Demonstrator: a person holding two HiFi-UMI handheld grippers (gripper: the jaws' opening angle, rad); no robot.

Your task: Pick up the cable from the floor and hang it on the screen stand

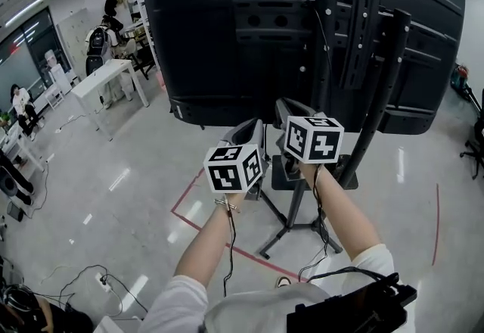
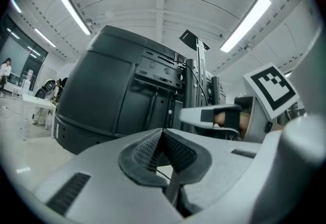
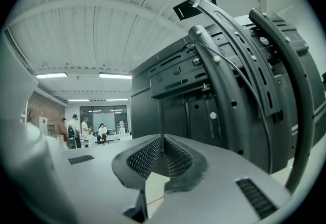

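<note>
Both jaws are clenched w/ nothing in them: left gripper (image 2: pixel 162 134) and right gripper (image 3: pixel 163 139) have their pads meeting at the tips. They sit side by side just in front of the back of the screen (image 1: pixel 249 36).

Hard-to-see stuff: head view cuts off the screen's top, and the arms + marker cubes cover part of the screen stand (image 1: pixel 378 97) foot, so I can't see all the floor (image 1: pixel 151 195) under it.

The cable (image 3: pixel 239 78) is thin and runs down along the stand's curved upright in right gripper view. Both its ends are out of frame. At bottom left of head view there's a power strip (image 1: pixel 103 284) w/ loose leads, partly cut off.
</note>
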